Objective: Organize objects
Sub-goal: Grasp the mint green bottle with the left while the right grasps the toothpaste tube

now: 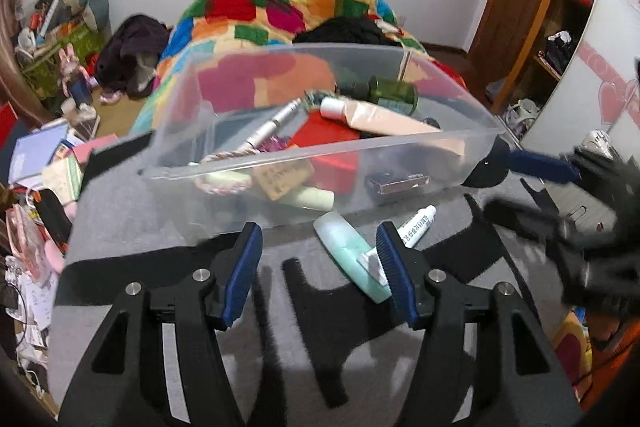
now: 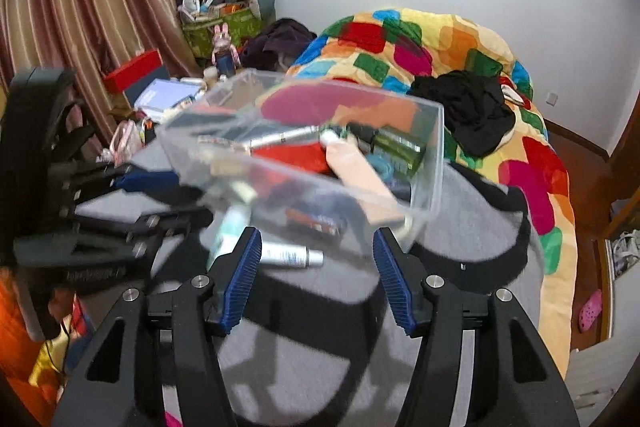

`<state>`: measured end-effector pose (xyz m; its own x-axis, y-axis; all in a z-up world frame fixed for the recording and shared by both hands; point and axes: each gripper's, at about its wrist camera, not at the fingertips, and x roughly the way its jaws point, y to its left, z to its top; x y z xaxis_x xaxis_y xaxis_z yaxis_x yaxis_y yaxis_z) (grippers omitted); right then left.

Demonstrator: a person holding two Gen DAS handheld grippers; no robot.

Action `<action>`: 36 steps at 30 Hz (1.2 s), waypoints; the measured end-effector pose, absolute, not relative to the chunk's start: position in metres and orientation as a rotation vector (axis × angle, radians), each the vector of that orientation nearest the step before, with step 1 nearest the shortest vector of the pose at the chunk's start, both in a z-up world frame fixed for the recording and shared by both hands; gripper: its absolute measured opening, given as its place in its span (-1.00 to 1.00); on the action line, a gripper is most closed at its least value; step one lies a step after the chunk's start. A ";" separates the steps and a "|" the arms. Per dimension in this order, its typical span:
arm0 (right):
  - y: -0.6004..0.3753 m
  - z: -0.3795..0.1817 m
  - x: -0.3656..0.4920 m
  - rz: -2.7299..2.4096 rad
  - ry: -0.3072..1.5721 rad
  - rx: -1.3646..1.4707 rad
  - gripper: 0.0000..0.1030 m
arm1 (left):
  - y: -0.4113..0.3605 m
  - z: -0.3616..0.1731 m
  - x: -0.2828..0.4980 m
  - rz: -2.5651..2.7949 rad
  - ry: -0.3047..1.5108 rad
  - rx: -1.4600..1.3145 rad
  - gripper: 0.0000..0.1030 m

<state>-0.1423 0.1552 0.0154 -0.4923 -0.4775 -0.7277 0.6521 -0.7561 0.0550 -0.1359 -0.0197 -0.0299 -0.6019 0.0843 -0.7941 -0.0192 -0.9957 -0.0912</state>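
Note:
A clear plastic bin point(image 1: 400, 143) sits on a grey cloth point(image 1: 160, 227), holding a green bottle point(image 1: 394, 93), a peach tube point(image 1: 384, 117), a silver pen point(image 1: 268, 127), a red box point(image 1: 324, 137) and other small items. It also shows in the right wrist view point(image 2: 434, 163). A mint tube point(image 1: 348, 255) and a small white tube point(image 1: 418, 225) lie on the cloth in front of the bin. My left gripper point(image 1: 320, 267) is open and empty, just short of the bin, with the mint tube by its right finger. My right gripper point(image 2: 314, 277) is open and empty, near the bin's corner and a white tube point(image 2: 290, 255).
A bright patchwork quilt point(image 2: 440, 47) with black clothes point(image 2: 468, 107) lies behind the bin. Clutter, books and boxes point(image 1: 44, 155) fill the left side by the curtain point(image 2: 80, 7). A wooden shelf point(image 1: 560, 7) stands at the right.

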 end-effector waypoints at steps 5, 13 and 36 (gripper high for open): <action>0.151 -0.004 -0.135 -2.195 0.385 1.029 0.05 | -0.010 -0.047 -0.156 2.726 -0.099 -1.469 0.14; 0.132 -0.020 -0.129 -2.129 0.512 1.007 0.06 | -0.008 -0.064 -0.153 2.721 -0.030 -1.520 -0.40; 0.103 -0.040 -0.163 -2.237 0.229 1.310 0.11 | -0.027 -0.063 -0.092 2.797 -0.005 -1.369 -0.52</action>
<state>-0.1628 0.1027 -0.0404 -0.3875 -0.3583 -0.8494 0.5233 -0.8440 0.1173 -0.0918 -0.0274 -0.0628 -0.6131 0.0259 -0.7896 -0.0232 -0.9996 -0.0148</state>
